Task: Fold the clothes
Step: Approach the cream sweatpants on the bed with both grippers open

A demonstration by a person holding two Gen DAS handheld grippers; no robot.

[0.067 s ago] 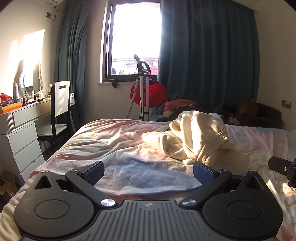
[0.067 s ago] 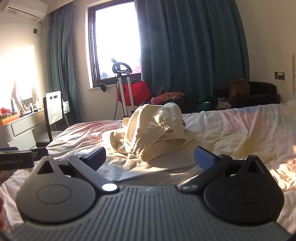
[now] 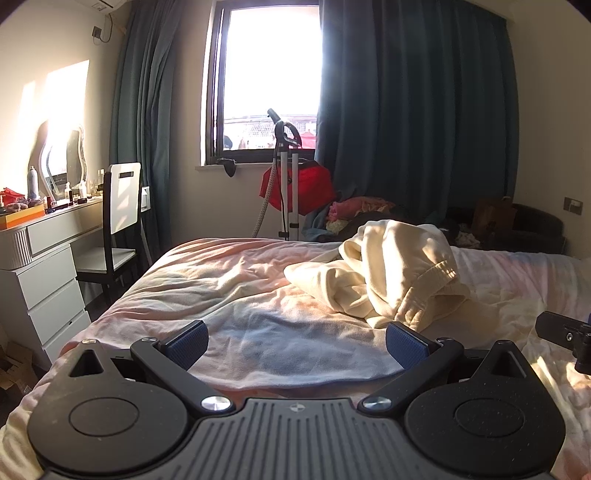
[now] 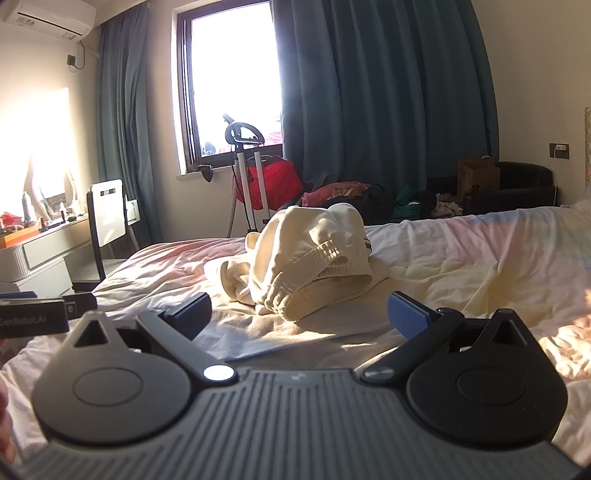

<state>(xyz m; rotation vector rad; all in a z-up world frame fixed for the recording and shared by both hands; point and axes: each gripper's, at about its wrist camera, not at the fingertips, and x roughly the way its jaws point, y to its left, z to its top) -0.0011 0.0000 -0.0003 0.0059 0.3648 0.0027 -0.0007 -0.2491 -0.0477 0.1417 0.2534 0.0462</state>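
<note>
Rumpled pale pink bedsheet (image 3: 207, 280) covers the bed. Bright window with dark frame (image 3: 266, 88) on far wall, teal floor-length curtains (image 3: 413, 122) on both sides. Upright garment steamer with silver poles (image 3: 286, 177) stands under the window, red fabric bag (image 3: 314, 184) touching it. Heap of pink and dark clothes (image 4: 354, 194) lies behind the bed. White dressing table with drawers (image 3: 44, 266) at left, clutter of bottles on top, wavy-edged mirror (image 3: 61, 155) above. Black-and-white chair (image 3: 118, 214) beside it. White air conditioner (image 4: 48, 16) high on wall. Brown paper bag (image 4: 476, 175) sits on black armchair (image 4: 517, 188).
</note>
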